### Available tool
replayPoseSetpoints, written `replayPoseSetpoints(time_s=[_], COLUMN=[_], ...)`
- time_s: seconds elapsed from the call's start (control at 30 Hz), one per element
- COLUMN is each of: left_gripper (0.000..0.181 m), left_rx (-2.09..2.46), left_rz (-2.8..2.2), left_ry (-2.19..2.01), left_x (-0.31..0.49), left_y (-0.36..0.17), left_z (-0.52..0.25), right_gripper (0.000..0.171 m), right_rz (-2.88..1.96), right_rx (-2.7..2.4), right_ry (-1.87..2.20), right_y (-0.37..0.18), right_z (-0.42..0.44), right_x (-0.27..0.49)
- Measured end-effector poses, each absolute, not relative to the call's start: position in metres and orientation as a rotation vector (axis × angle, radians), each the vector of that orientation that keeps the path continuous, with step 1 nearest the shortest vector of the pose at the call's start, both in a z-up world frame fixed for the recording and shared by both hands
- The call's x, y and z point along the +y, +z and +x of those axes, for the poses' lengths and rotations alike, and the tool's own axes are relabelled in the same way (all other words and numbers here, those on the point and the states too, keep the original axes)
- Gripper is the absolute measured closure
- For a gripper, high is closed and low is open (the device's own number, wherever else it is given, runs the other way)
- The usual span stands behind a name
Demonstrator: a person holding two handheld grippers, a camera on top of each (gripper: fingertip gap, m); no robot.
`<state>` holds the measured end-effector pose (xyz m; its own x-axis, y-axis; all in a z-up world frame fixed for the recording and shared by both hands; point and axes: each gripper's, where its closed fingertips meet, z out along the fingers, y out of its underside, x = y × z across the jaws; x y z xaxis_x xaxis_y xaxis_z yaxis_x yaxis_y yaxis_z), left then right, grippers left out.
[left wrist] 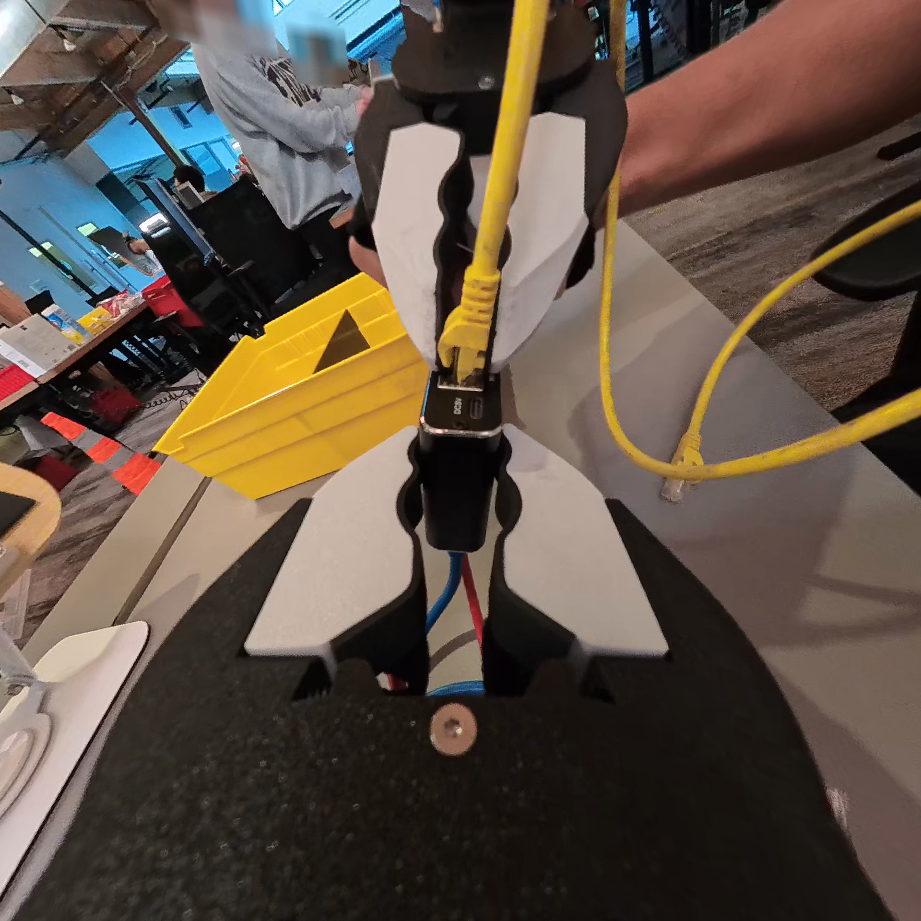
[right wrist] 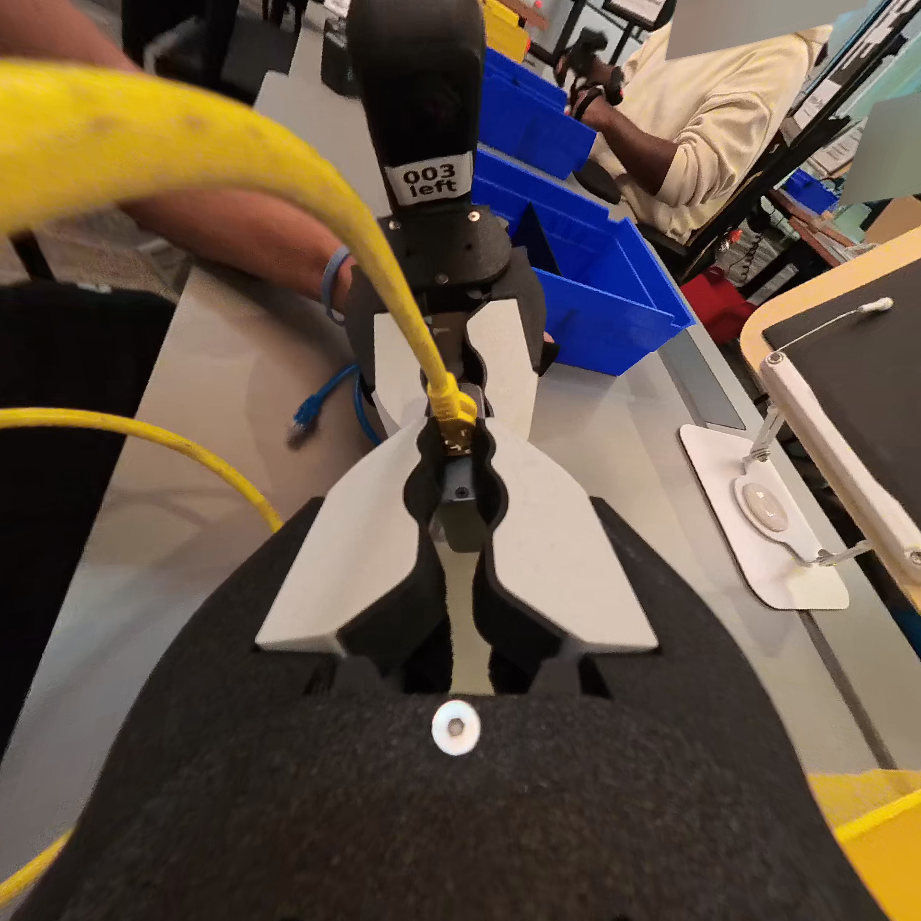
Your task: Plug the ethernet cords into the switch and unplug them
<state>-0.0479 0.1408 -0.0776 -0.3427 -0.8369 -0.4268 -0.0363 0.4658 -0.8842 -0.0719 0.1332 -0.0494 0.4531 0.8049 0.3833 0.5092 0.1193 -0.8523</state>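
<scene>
My left gripper [left wrist: 458, 448] is shut on a small black switch [left wrist: 456, 498] and holds it above the grey table [left wrist: 697, 573]. My right gripper [left wrist: 466, 359] comes in from the far side, shut on the yellow ethernet plug [left wrist: 466, 334]. The plug's tip sits at a port on the switch's end face; how deep it sits is hidden. In the right wrist view my right gripper [right wrist: 454, 433] pinches the same plug [right wrist: 451, 406], with the switch [right wrist: 461, 491] just below and the left gripper [right wrist: 463, 398] opposite. A second yellow plug [left wrist: 680, 463] lies loose on the table.
A blue cord [left wrist: 441, 593] and a red cord [left wrist: 471, 593] lie under the switch; a loose blue plug [right wrist: 304, 416] lies on the table. A yellow bin [left wrist: 299, 398], blue bins [right wrist: 598, 309] and a white stand base [right wrist: 762, 523] sit near the table's edges. People stand and sit beyond. The grippers are tip to tip, or close to it.
</scene>
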Motion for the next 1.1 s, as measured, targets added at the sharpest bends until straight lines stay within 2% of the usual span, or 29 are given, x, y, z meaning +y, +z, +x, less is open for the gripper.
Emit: replayPoseSetpoints(time_s=[0.17,0.2,0.27,0.3,0.47,0.73,0.87,0.97,1.1], left_gripper=[0.156,0.156,0.156,0.156,0.156,0.157,0.157,0.157,0.157], left_rx=[1.698,1.723,1.786,1.749,1.658,1.573,1.601,1.623,1.634], left_rz=[-0.757,-0.784,-0.809,-0.823,-0.858,-0.907,-0.889,-0.866,-0.858], left_ry=[-1.011,-0.98,-0.816,-0.873,-0.837,-0.889,-0.859,-0.842,-0.833], left_x=[0.146,0.15,0.162,0.16,0.169,0.184,0.181,0.175,0.172], left_y=[-0.081,-0.088,-0.108,-0.102,-0.087,-0.081,-0.083,-0.085,-0.085], left_z=[-0.045,-0.044,-0.043,-0.043,-0.037,-0.043,-0.042,-0.04,-0.04], right_gripper=[0.159,0.159,0.158,0.158,0.158,0.158,0.157,0.158,0.157], right_rz=[-1.555,-1.528,-1.385,-1.383,-1.509,-1.476,-1.508,-1.547,-1.642], right_rx=[-1.202,-1.174,-0.996,-0.983,-0.997,-0.791,-0.787,-0.792,-0.805], right_ry=[0.246,0.288,0.424,0.382,0.132,-0.231,-0.504,-0.633,-0.85], right_y=[-0.052,-0.045,0.008,0.02,0.033,0.179,0.226,0.229,0.155], right_z=[-0.069,-0.07,-0.06,-0.049,-0.017,0.083,0.133,0.16,0.201], right_x=[0.138,0.137,0.131,0.131,0.137,0.151,0.156,0.166,0.193])
